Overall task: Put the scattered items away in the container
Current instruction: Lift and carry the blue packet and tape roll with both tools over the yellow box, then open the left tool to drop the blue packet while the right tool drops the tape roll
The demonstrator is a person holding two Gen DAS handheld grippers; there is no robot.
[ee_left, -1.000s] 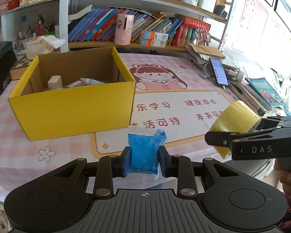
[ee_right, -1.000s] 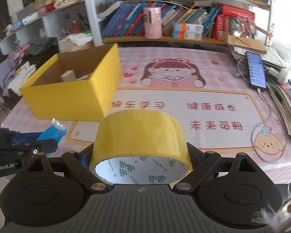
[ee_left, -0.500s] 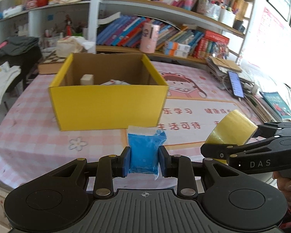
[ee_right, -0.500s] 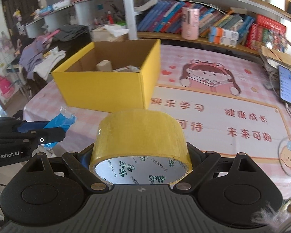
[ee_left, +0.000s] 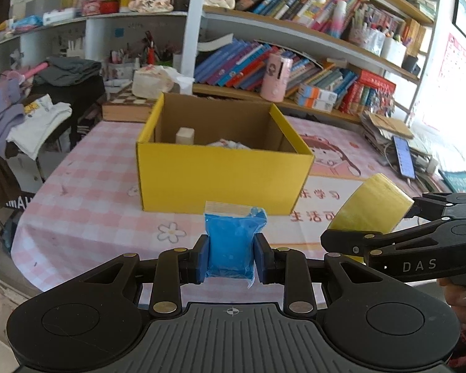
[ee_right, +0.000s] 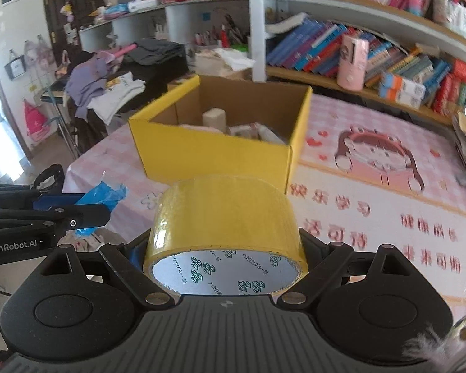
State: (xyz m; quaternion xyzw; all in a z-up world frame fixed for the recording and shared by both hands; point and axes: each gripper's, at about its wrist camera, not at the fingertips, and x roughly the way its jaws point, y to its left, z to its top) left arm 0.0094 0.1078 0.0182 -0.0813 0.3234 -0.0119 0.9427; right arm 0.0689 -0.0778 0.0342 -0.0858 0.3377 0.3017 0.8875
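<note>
An open yellow cardboard box stands on the pink checked tablecloth, with a pale block and white packets inside; it also shows in the right wrist view. My left gripper is shut on a blue packet and holds it in the air in front of the box. My right gripper is shut on a roll of yellow tape, held to the right of the left one. The tape and the right gripper also show in the left wrist view. The left gripper with the blue packet appears at the left of the right wrist view.
Bookshelves run behind the table. A pink cylinder stands on the shelf behind the box. A phone and piled books lie at the table's right edge. Clothes are heaped left of the table.
Both grippers have swung left with their loads, so the yellow box now sits centred ahead instead of off to the left. Both grips are unchanged.
</note>
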